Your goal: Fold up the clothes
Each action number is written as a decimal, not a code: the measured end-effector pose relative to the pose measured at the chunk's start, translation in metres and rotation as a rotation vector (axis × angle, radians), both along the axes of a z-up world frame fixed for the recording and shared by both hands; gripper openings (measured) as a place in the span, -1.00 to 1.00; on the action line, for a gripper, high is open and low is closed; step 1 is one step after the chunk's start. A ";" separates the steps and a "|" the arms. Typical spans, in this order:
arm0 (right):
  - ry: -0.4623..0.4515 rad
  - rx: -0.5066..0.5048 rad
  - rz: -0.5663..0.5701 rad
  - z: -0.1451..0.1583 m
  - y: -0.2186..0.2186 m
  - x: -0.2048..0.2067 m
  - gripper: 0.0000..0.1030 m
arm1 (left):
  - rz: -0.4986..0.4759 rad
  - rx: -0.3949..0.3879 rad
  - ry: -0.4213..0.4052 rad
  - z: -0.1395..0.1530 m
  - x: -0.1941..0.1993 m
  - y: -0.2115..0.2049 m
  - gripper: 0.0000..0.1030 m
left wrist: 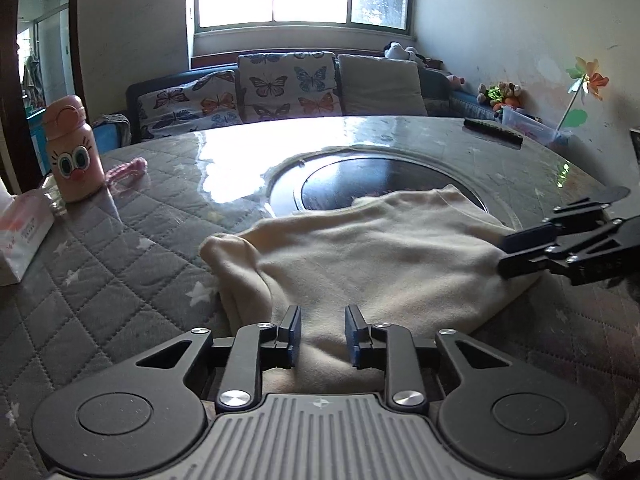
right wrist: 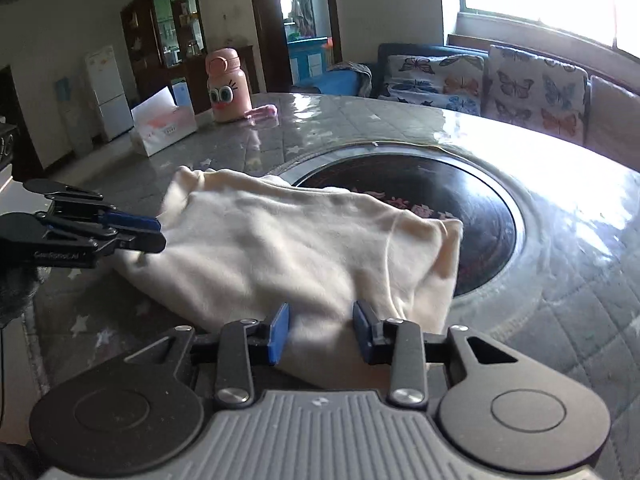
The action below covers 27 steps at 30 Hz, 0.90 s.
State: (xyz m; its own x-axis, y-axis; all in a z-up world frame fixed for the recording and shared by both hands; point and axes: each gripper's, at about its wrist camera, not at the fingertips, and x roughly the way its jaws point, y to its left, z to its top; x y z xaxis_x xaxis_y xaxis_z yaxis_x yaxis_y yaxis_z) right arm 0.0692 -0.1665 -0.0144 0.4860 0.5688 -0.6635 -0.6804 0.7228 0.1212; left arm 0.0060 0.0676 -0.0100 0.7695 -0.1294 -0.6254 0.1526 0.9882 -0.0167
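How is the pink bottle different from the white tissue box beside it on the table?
The pink bottle is round and stands tall and upright; the tissue box is boxy and lies low. The bottle carries a cartoon face with big eyes; the box shows only a faint pink print. In the right wrist view, the bottle stands nearer the table's middle, the box at its edge. Both rest on the quilted table cover, away from the cream garment.

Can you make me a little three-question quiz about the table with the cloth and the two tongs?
1. True or false: the cream cloth hangs in the air.
2. What stands beside the pink bottle? A) white box B) teapot C) shoe
3. Fill in: the left tongs and right tongs are both ____, squeezing nothing.

Key: 1 false, it lies on the table. 2 A, the white box. 3 open.
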 end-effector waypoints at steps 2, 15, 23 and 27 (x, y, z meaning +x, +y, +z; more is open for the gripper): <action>-0.007 0.006 -0.003 0.005 -0.001 -0.001 -0.31 | 0.014 0.003 -0.007 0.002 0.002 0.003 -0.44; -0.001 0.015 -0.004 0.008 0.005 0.011 -0.30 | 0.138 0.015 -0.011 0.002 0.022 0.038 -0.50; 0.000 0.018 -0.027 0.002 0.017 0.038 -0.29 | 0.195 0.058 0.002 -0.005 0.039 0.050 -0.53; 0.025 0.012 -0.034 -0.002 0.015 0.045 -0.30 | 0.213 0.062 -0.008 -0.001 0.039 0.054 -0.53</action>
State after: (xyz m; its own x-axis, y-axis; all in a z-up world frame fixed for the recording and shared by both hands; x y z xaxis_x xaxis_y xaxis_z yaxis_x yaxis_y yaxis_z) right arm 0.1142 -0.1512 -0.0166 0.4883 0.5605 -0.6688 -0.6521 0.7437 0.1472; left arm 0.0452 0.1215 -0.0113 0.7800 0.0754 -0.6212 -0.0598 0.9972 0.0459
